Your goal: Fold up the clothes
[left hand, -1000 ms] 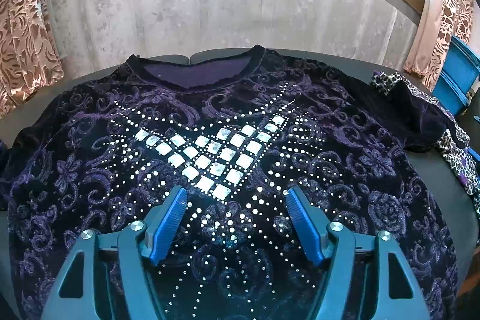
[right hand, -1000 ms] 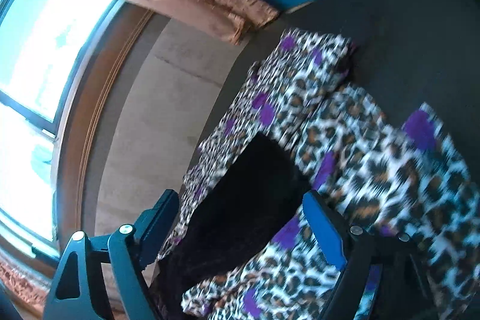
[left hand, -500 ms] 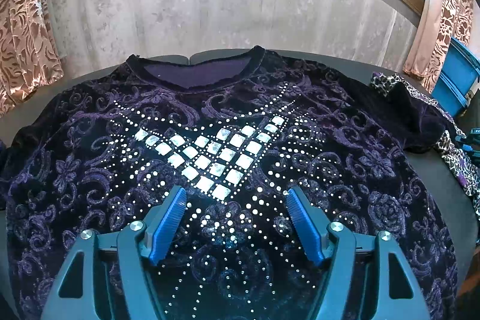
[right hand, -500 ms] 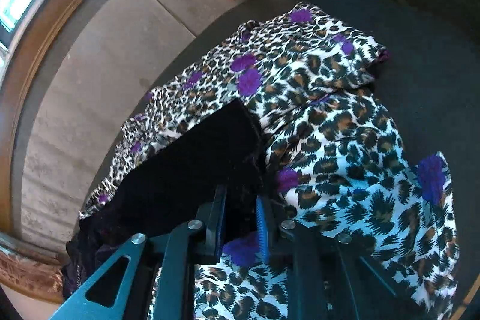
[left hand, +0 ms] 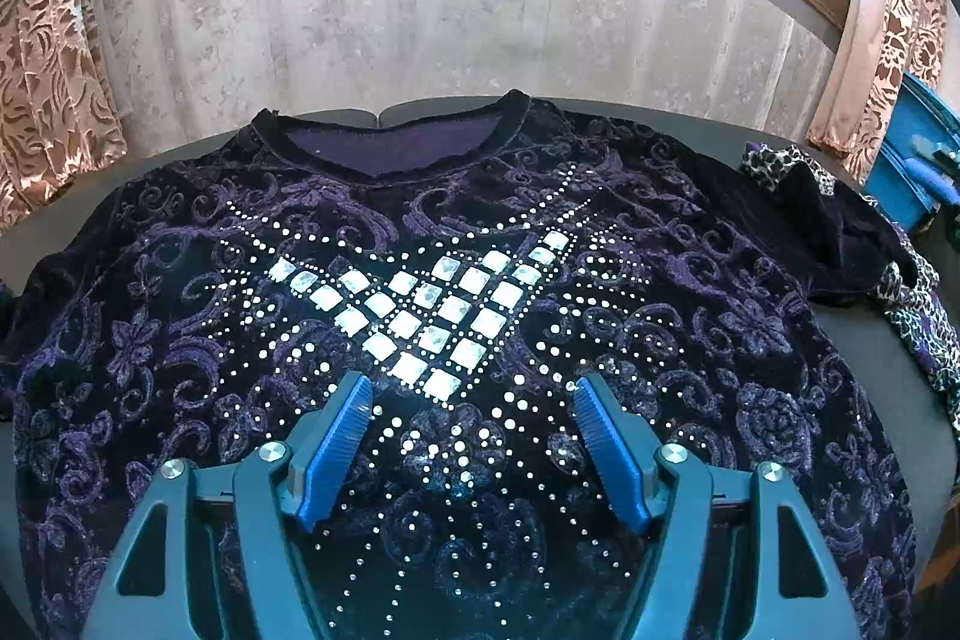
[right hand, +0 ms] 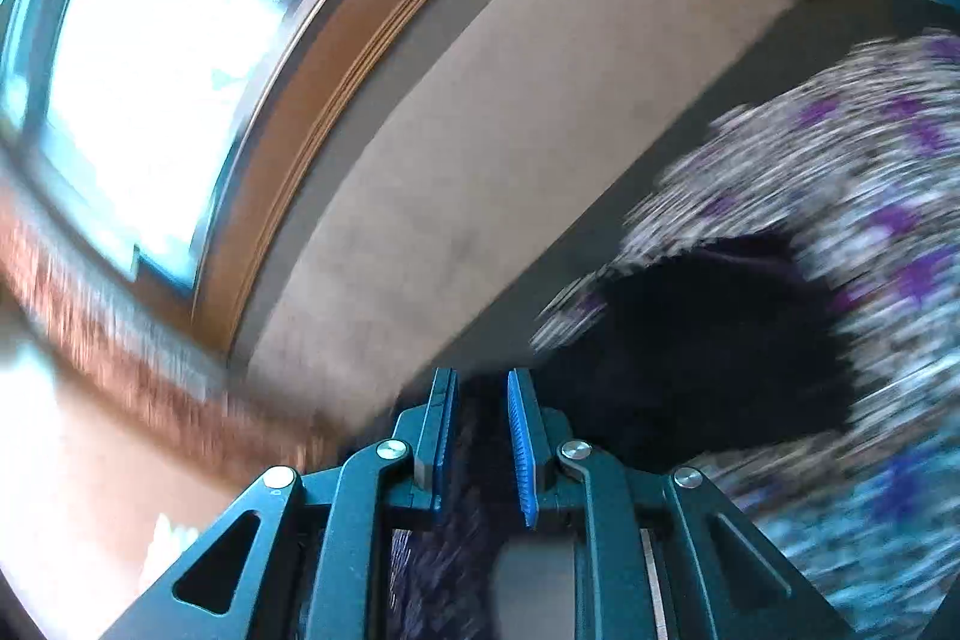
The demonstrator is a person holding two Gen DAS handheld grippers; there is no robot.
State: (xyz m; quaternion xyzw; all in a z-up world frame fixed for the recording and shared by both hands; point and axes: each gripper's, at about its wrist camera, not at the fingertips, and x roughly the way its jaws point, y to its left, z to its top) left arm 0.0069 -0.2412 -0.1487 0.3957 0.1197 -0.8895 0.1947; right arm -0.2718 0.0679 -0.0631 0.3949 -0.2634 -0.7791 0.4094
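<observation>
Left tongs (left hand: 471, 394) apart, hovering over the purple velvet top (left hand: 690, 316), nothing between them. Top lies flat on the dark bench (left hand: 888, 370), neckline at the far edge. Right tongs (right hand: 480, 388) have just closed, clamped on the top's sleeve (right hand: 708, 358), which lies over the leopard-print garment (right hand: 870, 148).

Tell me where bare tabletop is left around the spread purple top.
Bare grey table shows in a wedge between the velvet top and the leopard-print garment, and a strip at the far left edge beyond the sleeve. The middle is fully covered; the right edge is crowded.
</observation>
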